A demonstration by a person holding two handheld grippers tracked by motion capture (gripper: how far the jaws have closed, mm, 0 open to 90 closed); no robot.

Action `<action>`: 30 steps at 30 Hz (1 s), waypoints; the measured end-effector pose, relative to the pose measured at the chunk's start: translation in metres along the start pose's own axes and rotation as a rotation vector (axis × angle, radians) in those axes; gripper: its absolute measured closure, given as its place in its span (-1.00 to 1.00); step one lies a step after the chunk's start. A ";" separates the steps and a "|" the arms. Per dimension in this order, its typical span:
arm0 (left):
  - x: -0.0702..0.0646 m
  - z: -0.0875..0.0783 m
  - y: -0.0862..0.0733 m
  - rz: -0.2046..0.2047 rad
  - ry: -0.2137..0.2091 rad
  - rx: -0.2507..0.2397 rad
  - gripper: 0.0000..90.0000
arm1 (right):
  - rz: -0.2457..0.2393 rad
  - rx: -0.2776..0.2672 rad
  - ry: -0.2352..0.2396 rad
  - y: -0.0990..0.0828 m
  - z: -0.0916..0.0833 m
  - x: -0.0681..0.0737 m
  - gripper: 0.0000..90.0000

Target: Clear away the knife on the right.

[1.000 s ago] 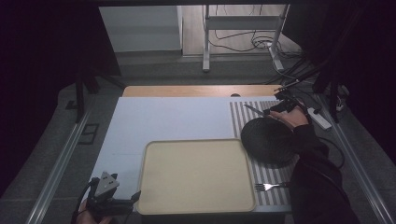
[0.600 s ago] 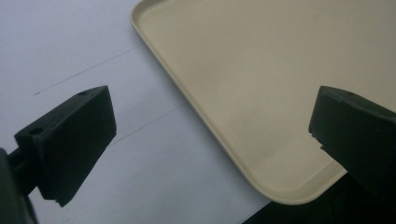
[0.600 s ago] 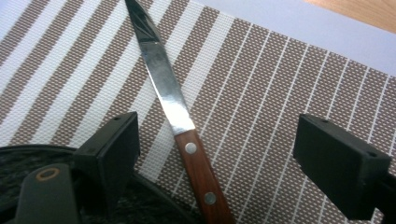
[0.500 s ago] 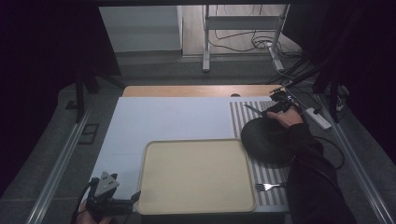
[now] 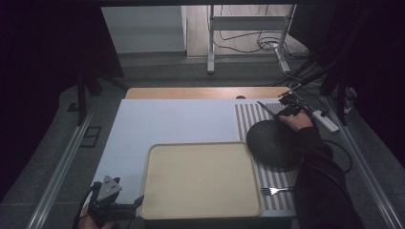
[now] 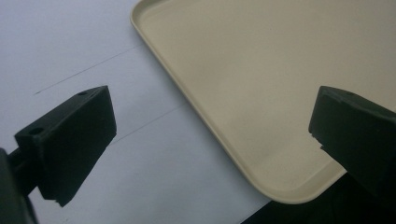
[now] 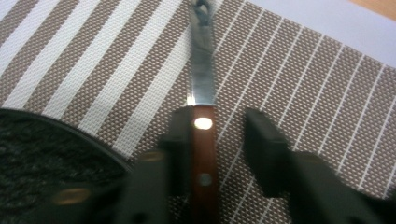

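Your right gripper (image 7: 212,140) had just been closing its jaws around the knife (image 7: 203,121), which lay on the striped placemat (image 5: 248,119) at about one o'clock on the table, just past the far rim of the dark plate (image 5: 274,143). In the right gripper view the wooden handle sat between the jaws: the left pad looked to be against it, while a gap remained at the right pad, so the grip did not look complete and the knife, blade pointing away, still rested on the mat.

Your left gripper (image 5: 117,202) waited at seven o'clock with its jaws wide and nothing between them, just beside the near-left corner of the beige tray (image 6: 187,100).

By my reading the work was at an early stage: the tray held nothing, the fork (image 5: 274,191) lay untouched at five o'clock on the mat, and the plate had not been picked up. Closing fully on the handle and lifting the knife remained ahead.
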State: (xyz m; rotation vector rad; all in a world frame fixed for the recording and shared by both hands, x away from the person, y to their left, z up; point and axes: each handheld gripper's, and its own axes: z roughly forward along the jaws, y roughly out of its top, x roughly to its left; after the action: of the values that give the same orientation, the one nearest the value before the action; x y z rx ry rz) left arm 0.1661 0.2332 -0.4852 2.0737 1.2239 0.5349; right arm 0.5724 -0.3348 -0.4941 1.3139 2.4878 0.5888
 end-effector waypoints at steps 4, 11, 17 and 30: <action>0.000 0.000 0.000 0.000 0.000 0.000 -0.99 | -0.024 0.009 -0.021 0.001 -0.001 0.002 0.74; 0.000 0.000 0.000 -0.001 0.001 0.000 -0.99 | -0.038 0.003 -0.071 -0.003 -0.006 -0.002 0.74; 0.000 0.000 0.000 -0.003 0.000 -0.001 -0.99 | 0.004 -0.024 -0.070 -0.009 -0.016 -0.012 0.74; 0.000 0.000 0.000 0.000 0.000 -0.003 -0.99 | 0.045 -0.098 -0.022 -0.016 -0.041 0.010 0.74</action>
State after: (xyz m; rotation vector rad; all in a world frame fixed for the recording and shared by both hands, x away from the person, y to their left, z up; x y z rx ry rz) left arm 0.1657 0.2334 -0.4849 2.0710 1.2227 0.5359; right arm 0.5384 -0.3443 -0.4662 1.3357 2.3852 0.6929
